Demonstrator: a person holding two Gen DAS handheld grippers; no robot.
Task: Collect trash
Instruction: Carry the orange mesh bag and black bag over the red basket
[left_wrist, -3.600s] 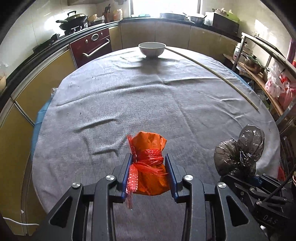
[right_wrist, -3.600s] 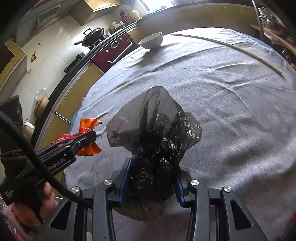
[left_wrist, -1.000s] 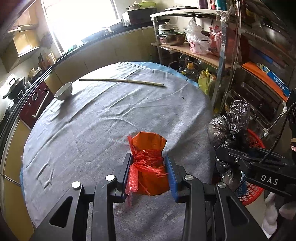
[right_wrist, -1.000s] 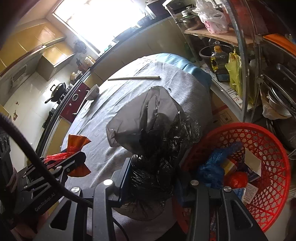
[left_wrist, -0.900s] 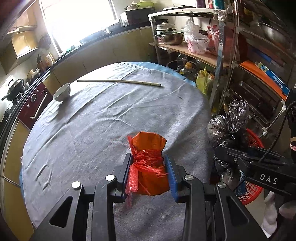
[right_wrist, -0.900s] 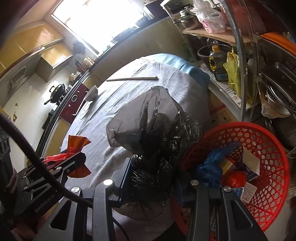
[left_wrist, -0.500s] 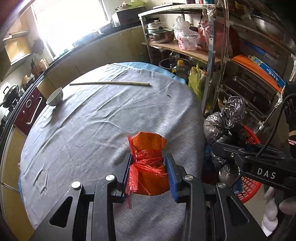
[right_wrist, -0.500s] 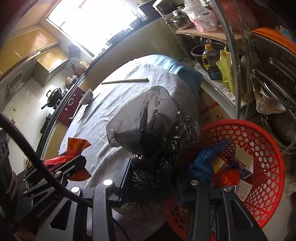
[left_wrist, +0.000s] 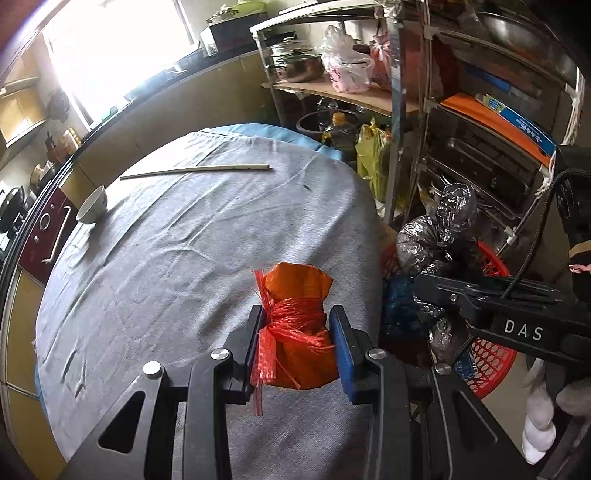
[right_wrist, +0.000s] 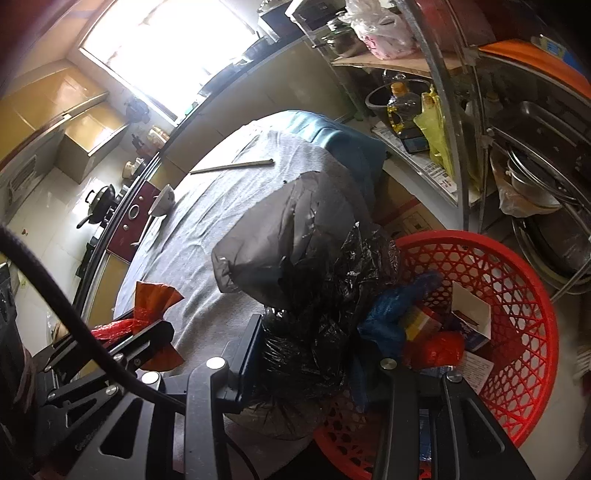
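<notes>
Left gripper (left_wrist: 298, 341) remains clamped on the orange bag (left_wrist: 300, 332), above the table's (left_wrist: 184, 236) near edge. Right gripper (right_wrist: 314, 350) likewise pinches the black bag (right_wrist: 314, 295), now nearer the red basket (right_wrist: 517, 332) beside the table than a second ago. Beyond, the bowl (left_wrist: 92, 210) and stick (left_wrist: 195, 170) lie unmoved on the table.

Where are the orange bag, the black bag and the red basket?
orange bag (left_wrist: 299, 284): left wrist view, its flared top above the tie.
black bag (right_wrist: 291, 236): right wrist view, its smooth upper part.
red basket (right_wrist: 517, 280): right wrist view, its lattice wall.
</notes>
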